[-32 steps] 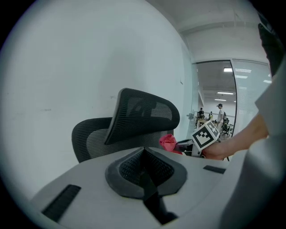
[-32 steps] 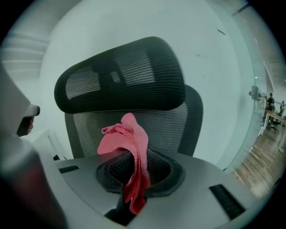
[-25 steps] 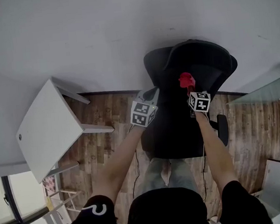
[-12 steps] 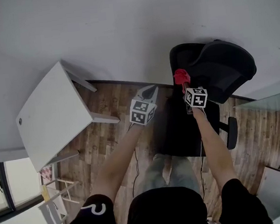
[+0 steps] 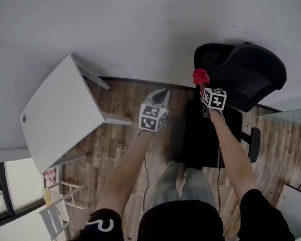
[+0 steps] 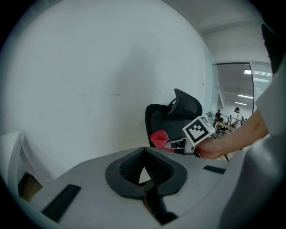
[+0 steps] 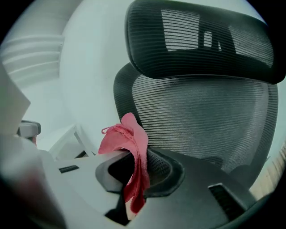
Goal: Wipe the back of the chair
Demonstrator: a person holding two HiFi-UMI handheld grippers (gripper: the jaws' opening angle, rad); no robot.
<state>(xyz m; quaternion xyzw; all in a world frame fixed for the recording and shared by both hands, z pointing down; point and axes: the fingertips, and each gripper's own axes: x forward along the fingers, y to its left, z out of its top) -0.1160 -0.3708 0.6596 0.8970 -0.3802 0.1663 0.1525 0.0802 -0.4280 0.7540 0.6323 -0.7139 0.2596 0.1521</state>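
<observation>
The black mesh office chair (image 5: 244,75) stands at the right by the wall. Its backrest (image 7: 201,116) and headrest (image 7: 201,36) fill the right gripper view. My right gripper (image 5: 202,86) is shut on a red cloth (image 5: 200,77), with the cloth bunched between the jaws (image 7: 129,138). It is held at the left edge of the backrest; whether it touches cannot be told. My left gripper (image 5: 157,97) hovers to the left of the chair over the floor, shut and holding nothing (image 6: 144,150). Its view shows the chair (image 6: 172,116), the cloth (image 6: 159,138) and the right gripper's marker cube (image 6: 198,130).
A white table (image 5: 59,119) stands at the left against the pale wall (image 5: 141,27). Wood-pattern floor (image 5: 120,110) runs between table and chair. A glass partition (image 5: 294,110) lies at the right of the chair, and a small white rack (image 5: 58,207) sits at the lower left.
The chair has shifted to the right in the head view. The red cloth in my right gripper has gone from the middle of the chair to the left edge of its back.
</observation>
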